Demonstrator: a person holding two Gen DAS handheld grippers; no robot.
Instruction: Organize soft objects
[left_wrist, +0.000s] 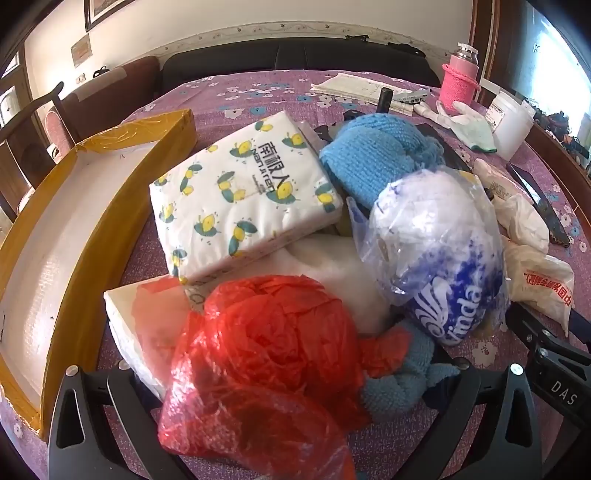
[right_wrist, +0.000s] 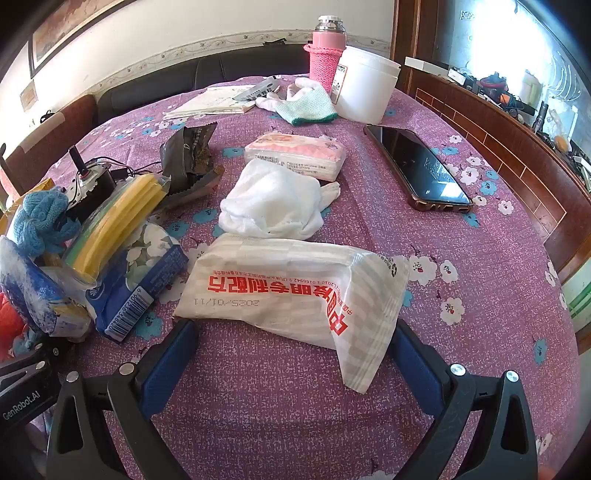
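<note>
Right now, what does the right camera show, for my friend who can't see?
A white packet with red writing lies between the open right gripper's fingers on a purple flowered tablecloth. Behind it lie a white cloth and a phone.

A: On my left view the pile blocks the way: the red plastic bag (left_wrist: 258, 354) sits right ahead, with the tissue pack (left_wrist: 243, 192) and blue-printed bag (left_wrist: 436, 254) crowding behind it.

B: Any room?

A: The open cardboard box (left_wrist: 92, 206) on the left. On my right, bare tablecloth (right_wrist: 461, 229) lies between the white packet (right_wrist: 291, 291) and the phone (right_wrist: 417, 166).
</note>
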